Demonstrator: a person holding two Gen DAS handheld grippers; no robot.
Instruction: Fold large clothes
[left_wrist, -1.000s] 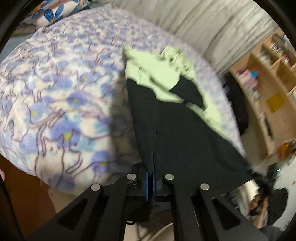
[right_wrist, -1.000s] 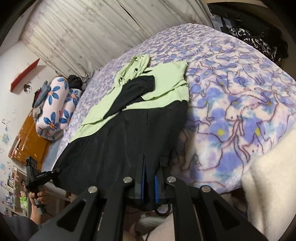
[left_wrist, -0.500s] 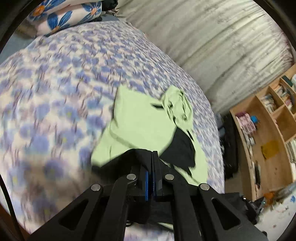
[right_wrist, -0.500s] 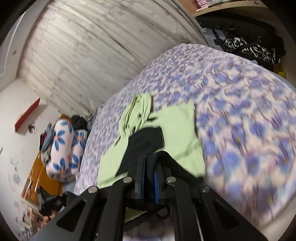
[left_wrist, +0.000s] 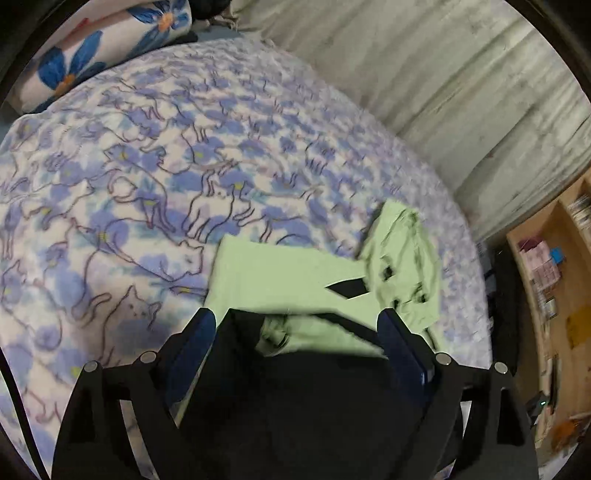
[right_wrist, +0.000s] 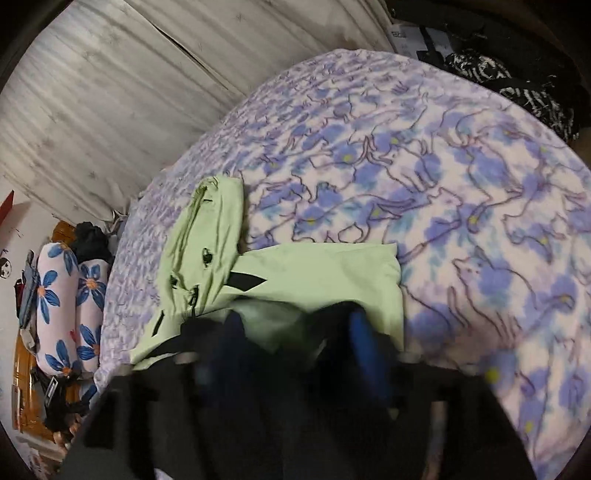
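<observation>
With both the left gripper (left_wrist: 297, 328) and right gripper (right_wrist: 295, 332) spread wide and empty, the green-and-black garment (left_wrist: 295, 280) lies on the bed (left_wrist: 147, 184) between and ahead of their fingers, so withdraw straight back without snagging the folded black hem.

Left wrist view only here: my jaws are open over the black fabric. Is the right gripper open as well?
Observer: Yes, though it is blurred. The right gripper has its jaws apart, low over the green jacket.
Operator: I see one floral pillow past the bed. Is that all?
Observer: No, there are two pillows side by side, with something black at their far end.
</observation>
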